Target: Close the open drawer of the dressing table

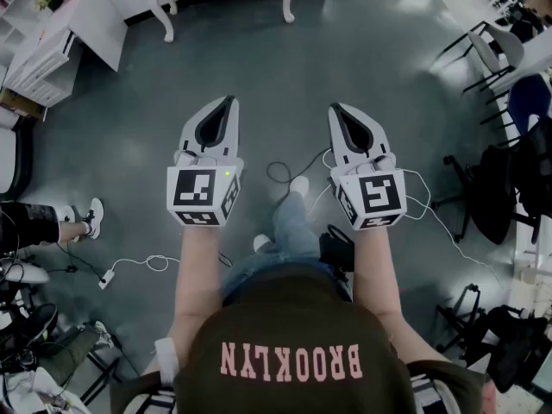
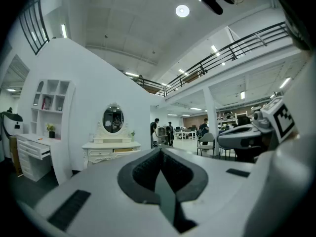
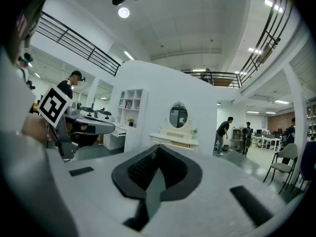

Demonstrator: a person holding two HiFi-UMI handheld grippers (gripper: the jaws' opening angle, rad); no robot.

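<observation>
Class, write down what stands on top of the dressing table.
On the dressing table stands an oval mirror, with a small plant to its right. Anything smaller on the top is too far off to make out.

1. "BROOKLYN" — pink block capitals across the dark shirt [image 1: 293,317] of the person holding the grippers, low in the head view. Seen from above, the word stands upside down to the camera.
2. The cube [image 1: 203,192] on the left gripper [image 1: 228,102] and the cube [image 1: 373,195] on the right gripper [image 1: 335,108] bear black-and-white square markers — patterns only, with no letters or numbers.
3. A marker of the same kind shows at the edge of each gripper view, on the other gripper's cube. It, too, holds nothing to read.
4. Elsewhere in the three views no print is sharp enough to read.
</observation>
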